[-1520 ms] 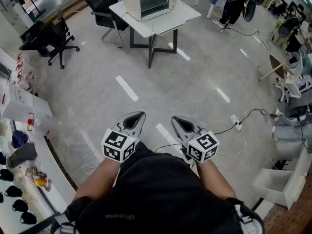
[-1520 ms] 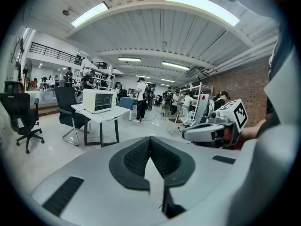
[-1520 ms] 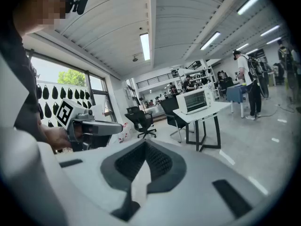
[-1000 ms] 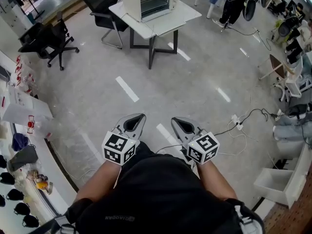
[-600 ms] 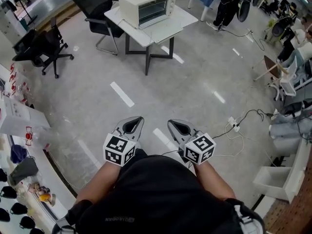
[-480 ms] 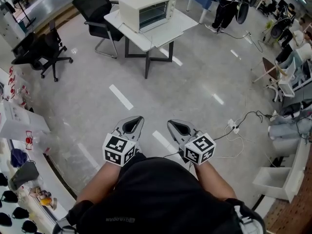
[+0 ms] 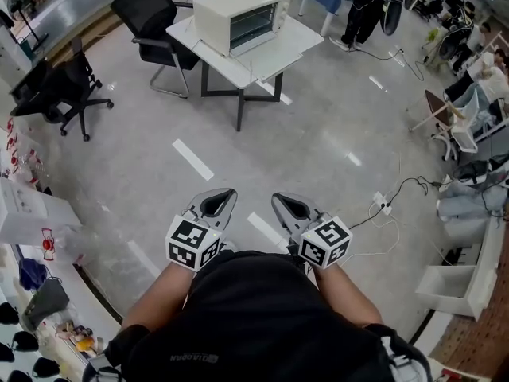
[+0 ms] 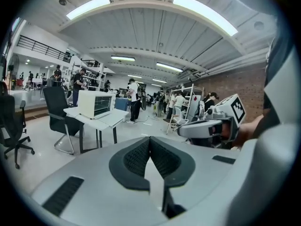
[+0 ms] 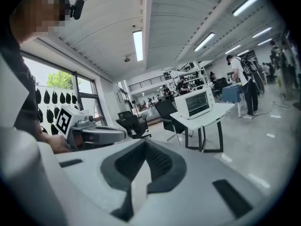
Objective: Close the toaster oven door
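The left tool (image 7: 229, 191) and right tool (image 7: 276, 198) are both closed tight on nothing, side by side just in front of the person, over the floor (image 7: 318, 142). Well ahead of them, the toaster oven (image 7: 238, 14) stands on a white counter (image 7: 282, 50).

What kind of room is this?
Probably a big open workshop or lab, not a kitchen: the toaster oven sits on a white table beside office chairs, and cables lie on the floor.
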Available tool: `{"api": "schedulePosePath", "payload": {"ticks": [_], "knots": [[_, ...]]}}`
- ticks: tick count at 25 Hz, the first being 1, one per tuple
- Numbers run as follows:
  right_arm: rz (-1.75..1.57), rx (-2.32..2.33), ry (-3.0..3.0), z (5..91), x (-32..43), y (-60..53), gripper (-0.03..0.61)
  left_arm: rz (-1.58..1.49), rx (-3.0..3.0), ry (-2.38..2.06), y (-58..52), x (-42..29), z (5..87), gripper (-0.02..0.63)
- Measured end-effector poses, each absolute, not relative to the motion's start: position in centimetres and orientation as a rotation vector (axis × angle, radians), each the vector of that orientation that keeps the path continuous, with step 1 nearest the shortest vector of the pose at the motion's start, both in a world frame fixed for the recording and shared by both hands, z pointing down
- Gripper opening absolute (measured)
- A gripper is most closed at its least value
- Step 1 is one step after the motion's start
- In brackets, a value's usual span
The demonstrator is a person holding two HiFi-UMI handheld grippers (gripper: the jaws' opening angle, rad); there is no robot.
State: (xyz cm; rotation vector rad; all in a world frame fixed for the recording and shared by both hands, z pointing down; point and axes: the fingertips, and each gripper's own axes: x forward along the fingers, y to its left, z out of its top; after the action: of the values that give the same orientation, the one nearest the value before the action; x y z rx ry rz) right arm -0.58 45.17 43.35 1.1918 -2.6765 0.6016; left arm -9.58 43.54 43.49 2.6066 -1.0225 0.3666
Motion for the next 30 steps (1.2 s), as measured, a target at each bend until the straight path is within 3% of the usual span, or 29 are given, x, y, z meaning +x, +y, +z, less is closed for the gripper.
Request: {"api": "schedulePosePath", "payload": {"ticks": [11, 21, 30], "knots": [[0.576, 1.205, -2.643, 43.3, -3.3, 43.2, 0.002, 0.335, 2.594, -1.038, 40.8, -13.5, 43.8, 0.003], [0.602, 1.188, -2.659, 44.7, -2.7, 37.5, 0.002, 0.353, 2.550, -1.044, 36.0, -12.3, 45.5, 0.003], [0.546, 1.148, -2.726, 42.2, -0.3, 26.8, 0.002, 0.326, 2.568, -1.124, 25.2, -9.6, 42.9, 0.002]]}}
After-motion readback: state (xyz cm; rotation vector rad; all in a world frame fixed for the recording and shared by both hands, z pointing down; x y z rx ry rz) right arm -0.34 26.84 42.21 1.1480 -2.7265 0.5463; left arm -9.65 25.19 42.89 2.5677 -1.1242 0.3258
